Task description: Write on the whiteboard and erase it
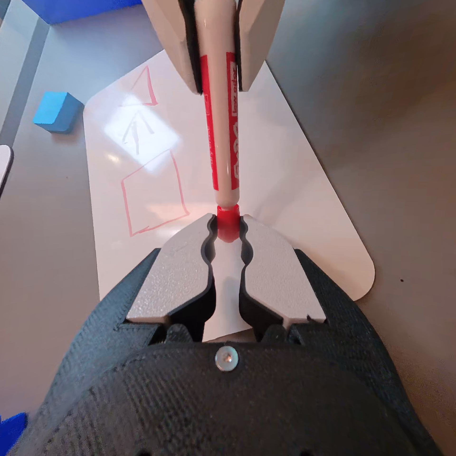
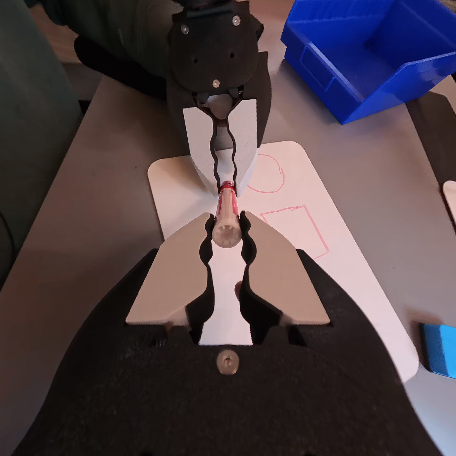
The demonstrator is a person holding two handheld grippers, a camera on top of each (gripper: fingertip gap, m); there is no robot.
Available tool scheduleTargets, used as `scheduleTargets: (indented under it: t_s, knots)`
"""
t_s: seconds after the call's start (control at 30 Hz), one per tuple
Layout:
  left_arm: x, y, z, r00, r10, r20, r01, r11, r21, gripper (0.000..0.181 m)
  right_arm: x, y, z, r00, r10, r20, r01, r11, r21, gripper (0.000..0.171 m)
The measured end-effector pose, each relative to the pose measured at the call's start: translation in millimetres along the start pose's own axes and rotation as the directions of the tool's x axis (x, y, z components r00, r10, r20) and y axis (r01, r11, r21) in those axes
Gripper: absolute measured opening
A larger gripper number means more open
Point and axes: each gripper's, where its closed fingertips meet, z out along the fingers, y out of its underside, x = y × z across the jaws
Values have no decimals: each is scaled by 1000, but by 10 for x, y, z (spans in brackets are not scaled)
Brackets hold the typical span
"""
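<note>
Above the whiteboard [image 1: 283,172], left tool [image 1: 227,228] grips the cap [image 1: 227,227], right tool [image 2: 226,232] the marker [image 1: 223,148].

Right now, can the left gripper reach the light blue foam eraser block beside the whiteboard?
Probably not yet. The left gripper is shut on the marker's red cap, so it is occupied. The light blue foam eraser block lies uncovered on the grey table.

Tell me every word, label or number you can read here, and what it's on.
Marker: lettering runs along its red-and-white label; I don't copy its wording.
Whiteboard: only red drawn shapes, no words.
Red cap, blue bin, blue block: no writing visible.
</note>
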Motion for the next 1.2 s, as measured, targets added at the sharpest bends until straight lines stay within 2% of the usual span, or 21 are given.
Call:
scheduleTargets:
  t_s: [0.07, 0.17, 0.3, 0.4, 0.47, 0.53, 0.7, 0.87, 0.93, 1.2]
  knots:
    - [-44, -41, -38, 1000, -5, 18, 5, 1000, 25, 16, 34, 28, -10, 1000, 26, -1, -26, 1000, 9, 20]
    - [29, 39, 34, 999, 40, 4, -40, 998, -44, 16, 6, 82, 44, 998, 57, 12, -57, 998, 16, 20]
    - [-3, -31, 25, 999, 31, 10, -31, 999, -21, 17, 26, -48, 19, 998, 65, 13, -66, 995, 80, 20]
    - [-115, -148, -65, 999, 4, 44, -7, 999, 51, 18, 73, -94, -71, 998, 59, -32, -55, 993, 107, 21]
    - [-209, -314, -190, 998, -27, 53, 18, 987, 159, 18, 142, -256, -204, 995, 54, -82, -38, 983, 180, 21]
    - [-277, -371, -274, 996, -20, 83, 3, 982, 189, 18, 189, -351, -292, 991, 86, -103, -59, 969, 238, 21]
    - [-239, -270, -308, 997, -40, 66, 27, 983, 183, 18, 190, -167, -230, 988, 126, -85, -112, 981, 156, 21]
    - [-244, -378, -411, 995, -102, 17, 93, 959, 268, 18, 245, 145, -186, 990, 44, -137, -49, 998, -37, 23]
    - [-237, -400, -424, 993, -115, -5, 111, 953, 282, 18, 216, 210, -170, 992, 24, -126, -36, 995, -93, 30]
    - [-119, -317, -308, 998, -66, -23, 69, 981, 184, 18, 181, 219, -172, 983, -134, -123, 92, 950, -299, 48]
